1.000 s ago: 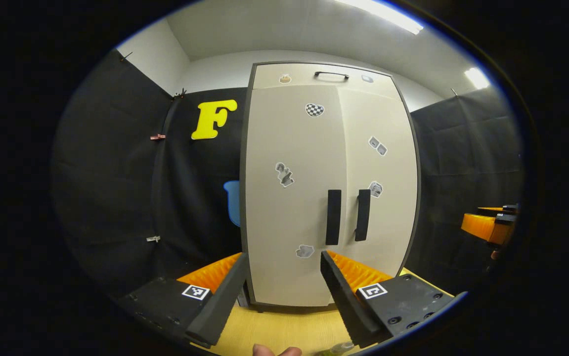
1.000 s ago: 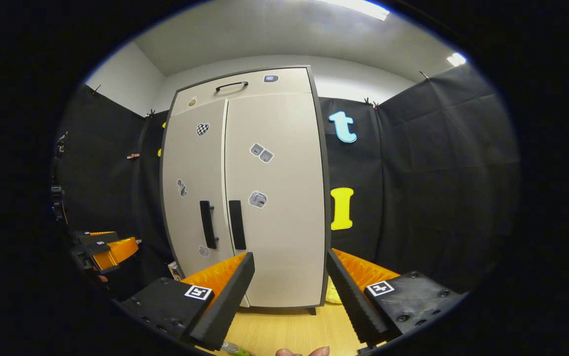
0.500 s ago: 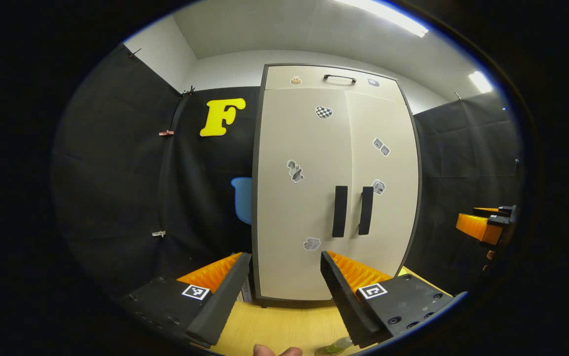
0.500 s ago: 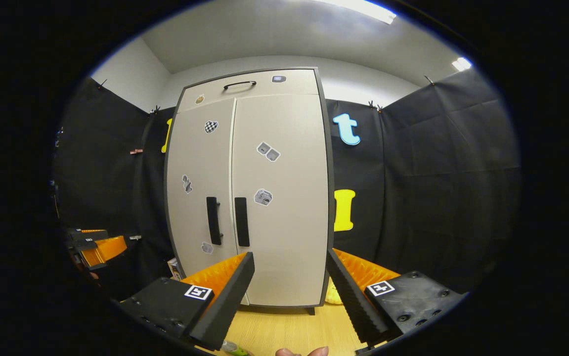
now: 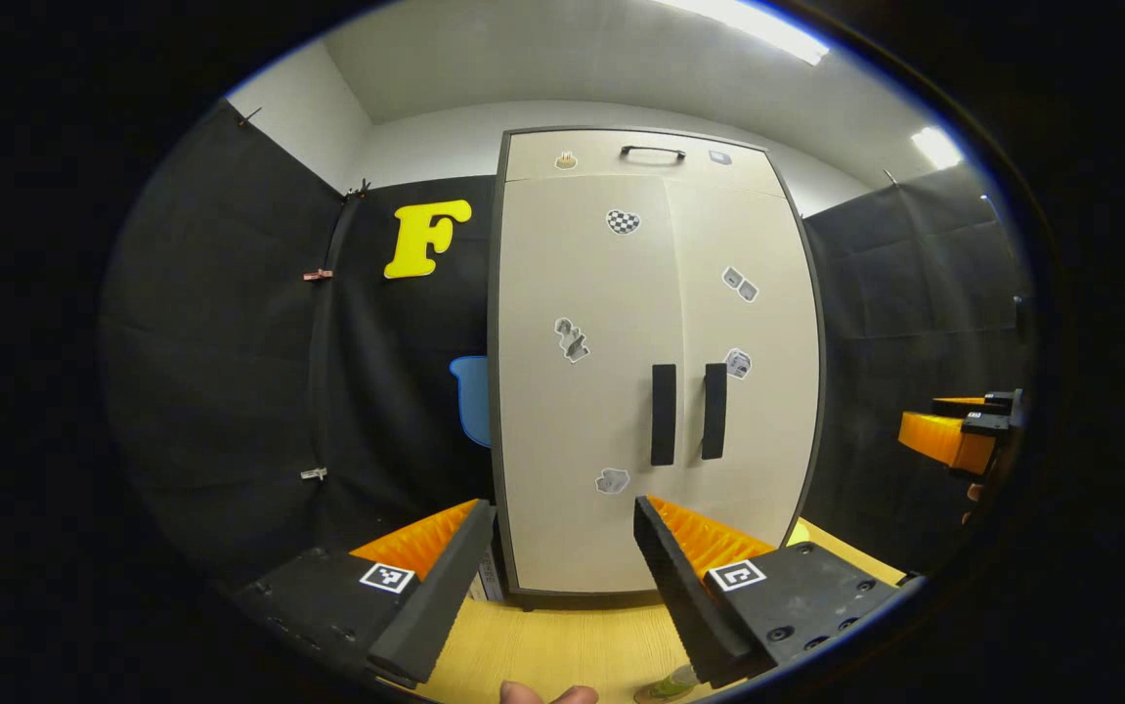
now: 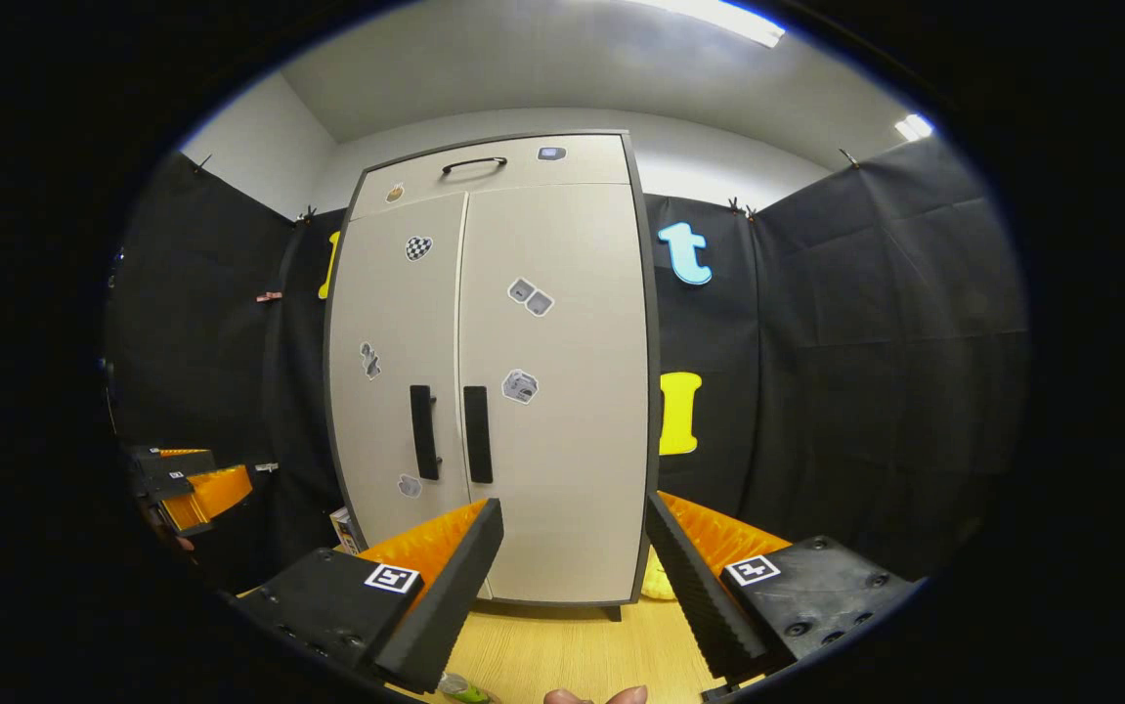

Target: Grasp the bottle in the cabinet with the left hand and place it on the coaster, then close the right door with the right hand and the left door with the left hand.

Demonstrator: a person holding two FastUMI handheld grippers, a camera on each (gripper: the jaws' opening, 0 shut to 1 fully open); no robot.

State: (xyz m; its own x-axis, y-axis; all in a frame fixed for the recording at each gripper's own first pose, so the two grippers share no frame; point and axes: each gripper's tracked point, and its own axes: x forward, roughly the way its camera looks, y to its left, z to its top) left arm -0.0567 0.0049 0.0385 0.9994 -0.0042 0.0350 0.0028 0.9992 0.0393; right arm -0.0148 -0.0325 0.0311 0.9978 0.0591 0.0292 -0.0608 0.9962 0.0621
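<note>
Left gripper view: cabinet (image 5: 655, 372) doors are both closed.
Left gripper (image 5: 542, 596): fingers wide apart, holding nothing.
Bottle (image 5: 665, 687): on the bench (image 5: 562, 645), at the bottom edge.
Right gripper view: right gripper (image 6: 572, 587) fingers wide apart, holding nothing.
Bottle: green bit low on the bench.

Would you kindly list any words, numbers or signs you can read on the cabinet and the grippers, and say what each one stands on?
No text here is legible.
Stickers on the cabinet doors: too small to read.
Square markers on the left gripper and right gripper: coded patterns, no words.
Bottle at the left gripper view's lower edge: any print too blurred.
</note>
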